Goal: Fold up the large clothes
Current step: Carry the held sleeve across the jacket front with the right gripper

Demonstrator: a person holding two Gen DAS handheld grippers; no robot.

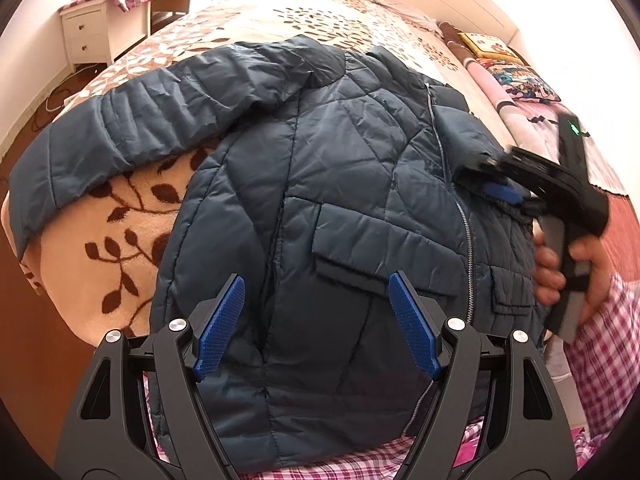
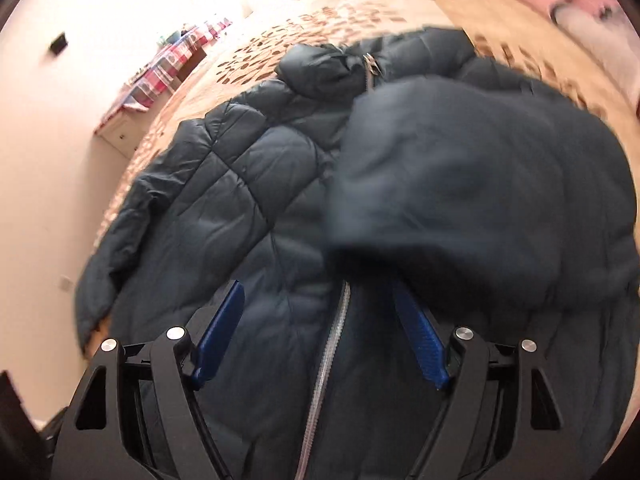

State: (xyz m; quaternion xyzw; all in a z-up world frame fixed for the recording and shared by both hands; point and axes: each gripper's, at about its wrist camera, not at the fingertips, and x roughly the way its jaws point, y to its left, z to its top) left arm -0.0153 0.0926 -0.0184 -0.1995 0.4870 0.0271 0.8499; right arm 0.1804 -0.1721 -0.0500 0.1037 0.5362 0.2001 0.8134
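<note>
Both tools are hanging released: the left tool [image 1: 316,324] and right tool [image 2: 320,332] are gaping over a navy quilted jacket [image 1: 340,184], lying zipped below them on the leaf-patterned bed [image 1: 132,216], one sleeve [image 2: 472,192] folded across its chest.

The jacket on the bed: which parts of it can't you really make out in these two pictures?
- Jacket, right sleeve: right wrist view, smeared by motion blur; its cuff cannot be made out.
- Hem: left wrist view, hidden behind the left gripper; cut off by the bottom edge in the right wrist view.
- Right gripper: left wrist view, its fingertips blurred against the fabric.
</note>
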